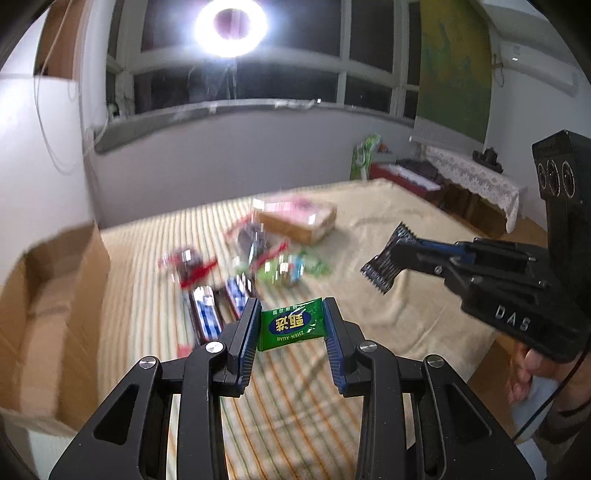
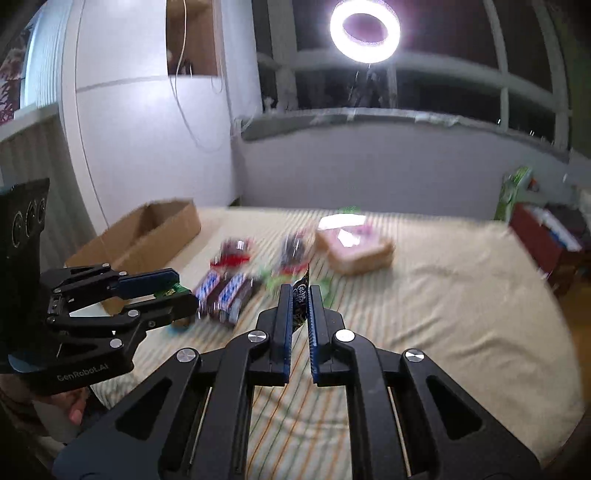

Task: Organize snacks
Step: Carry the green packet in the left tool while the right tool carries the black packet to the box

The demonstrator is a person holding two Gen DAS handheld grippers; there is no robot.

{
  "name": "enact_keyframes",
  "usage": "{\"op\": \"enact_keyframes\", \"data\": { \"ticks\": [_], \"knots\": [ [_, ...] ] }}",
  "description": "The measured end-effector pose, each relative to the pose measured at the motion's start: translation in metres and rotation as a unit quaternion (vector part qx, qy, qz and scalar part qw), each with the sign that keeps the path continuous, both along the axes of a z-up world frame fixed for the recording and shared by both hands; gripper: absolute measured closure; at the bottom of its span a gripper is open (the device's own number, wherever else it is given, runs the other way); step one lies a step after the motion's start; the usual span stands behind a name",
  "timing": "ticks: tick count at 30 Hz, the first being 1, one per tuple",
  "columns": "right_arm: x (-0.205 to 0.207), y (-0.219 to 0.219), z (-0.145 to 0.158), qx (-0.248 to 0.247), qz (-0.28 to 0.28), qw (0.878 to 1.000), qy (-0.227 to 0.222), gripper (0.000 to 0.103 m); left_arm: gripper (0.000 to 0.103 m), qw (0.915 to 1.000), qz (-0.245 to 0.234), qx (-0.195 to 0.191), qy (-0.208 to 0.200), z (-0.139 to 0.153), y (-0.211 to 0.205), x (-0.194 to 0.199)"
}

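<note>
A small green snack packet [image 1: 291, 324] with blue print is pinched between the pads of my left gripper [image 1: 291, 314], lifted above the striped bedspread. The right wrist view shows that gripper [image 2: 173, 291] at the left with a bit of the green packet [image 2: 170, 291] showing. My right gripper [image 2: 300, 295] is shut on a thin black snack packet [image 2: 301, 293] held edge-on; in the left wrist view the black packet [image 1: 386, 264] sticks out of the right gripper [image 1: 400, 254] in mid air. Loose snacks [image 1: 243, 266] lie blurred on the bed beyond both grippers.
An open cardboard box [image 1: 48, 314] sits at the bed's left side, its far end [image 2: 147, 236] seen in the right wrist view. A wrapped bread pack [image 2: 354, 247] lies further back. A ring light [image 1: 231, 26] glares at the window. A person's hand [image 1: 528, 373] holds the right gripper.
</note>
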State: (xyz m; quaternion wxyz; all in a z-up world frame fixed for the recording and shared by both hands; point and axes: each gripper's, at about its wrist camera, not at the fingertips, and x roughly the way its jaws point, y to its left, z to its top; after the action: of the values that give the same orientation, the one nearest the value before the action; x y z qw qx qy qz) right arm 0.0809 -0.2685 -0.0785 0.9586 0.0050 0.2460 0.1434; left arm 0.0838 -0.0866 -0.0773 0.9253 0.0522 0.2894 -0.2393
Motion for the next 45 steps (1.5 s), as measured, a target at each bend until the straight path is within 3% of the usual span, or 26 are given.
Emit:
{"op": "enact_keyframes", "data": {
  "ticks": [6, 12, 21, 28, 35, 39, 45],
  "knots": [
    [-0.011, -0.002, 0.018, -0.010, -0.009, 1.000, -0.012, 0.096, 0.071, 0.9990, -0.001, -0.007, -0.045, 0.039, 0.001, -0.008],
    [-0.013, 0.015, 0.015, -0.016, 0.000, 1.000, 0.000, 0.096, 0.071, 0.9985, 0.012, -0.011, -0.052, 0.041, 0.015, -0.011],
    [0.001, 0.090, 0.021, -0.027, 0.058, 0.998, 0.003, 0.096, 0.071, 0.9953, 0.064, -0.030, -0.066, 0.047, 0.075, -0.015],
    [0.016, 0.174, 0.031, -0.028, 0.143, 0.989, -0.008, 0.096, 0.071, 0.9868, 0.139, -0.034, -0.076, 0.049, 0.143, -0.018],
    [0.029, 0.236, 0.040, -0.020, 0.207, 0.978, -0.024, 0.096, 0.071, 0.9716, 0.219, -0.033, -0.083, 0.056, 0.205, -0.023],
    [0.037, 0.248, 0.046, -0.015, 0.218, 0.975, -0.031, 0.096, 0.071, 0.9676, 0.233, -0.032, -0.092, 0.065, 0.218, -0.022],
    [0.053, 0.255, 0.036, -0.014, 0.222, 0.975, -0.014, 0.096, 0.071, 0.9680, 0.229, -0.030, -0.097, 0.066, 0.219, -0.005]
  ]
}}
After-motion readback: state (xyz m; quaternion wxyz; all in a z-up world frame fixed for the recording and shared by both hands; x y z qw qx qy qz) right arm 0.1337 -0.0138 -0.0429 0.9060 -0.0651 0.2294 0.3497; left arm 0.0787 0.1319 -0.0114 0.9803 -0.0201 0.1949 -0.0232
